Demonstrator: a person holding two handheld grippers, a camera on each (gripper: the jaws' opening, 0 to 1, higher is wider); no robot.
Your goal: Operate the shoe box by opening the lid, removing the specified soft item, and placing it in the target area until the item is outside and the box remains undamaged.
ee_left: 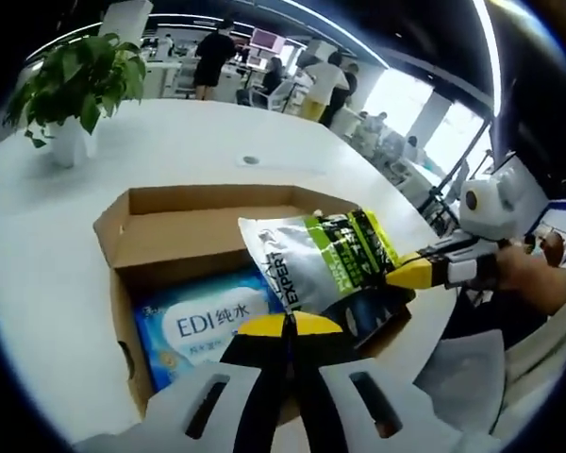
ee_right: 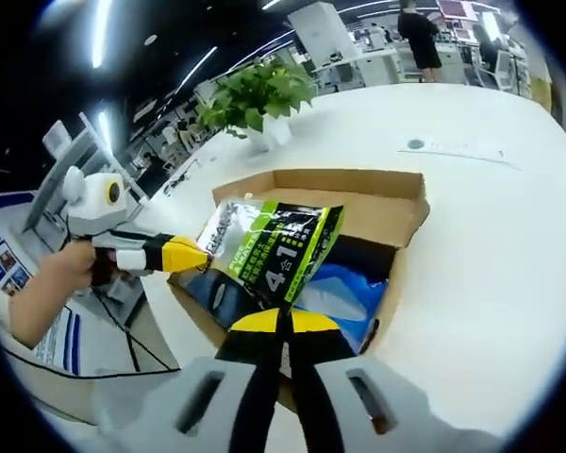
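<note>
The brown cardboard shoe box (ee_left: 160, 231) sits open on the white table (ee_left: 189, 142), lid flap upright, while a green-and-grey soft pouch (ee_left: 311, 260) is lifted, tilted, above its blue wipes pack (ee_left: 208, 326).

White table (ee_left: 198, 142), potted plant (ee_right: 255, 99), ceiling strip lights (ee_right: 102, 28).

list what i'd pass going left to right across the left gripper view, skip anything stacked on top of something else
potted plant → blue wipes pack in the cardboard box → green and silver pouch → right gripper pinching the pouch's edge → the person's hand holding it
</note>
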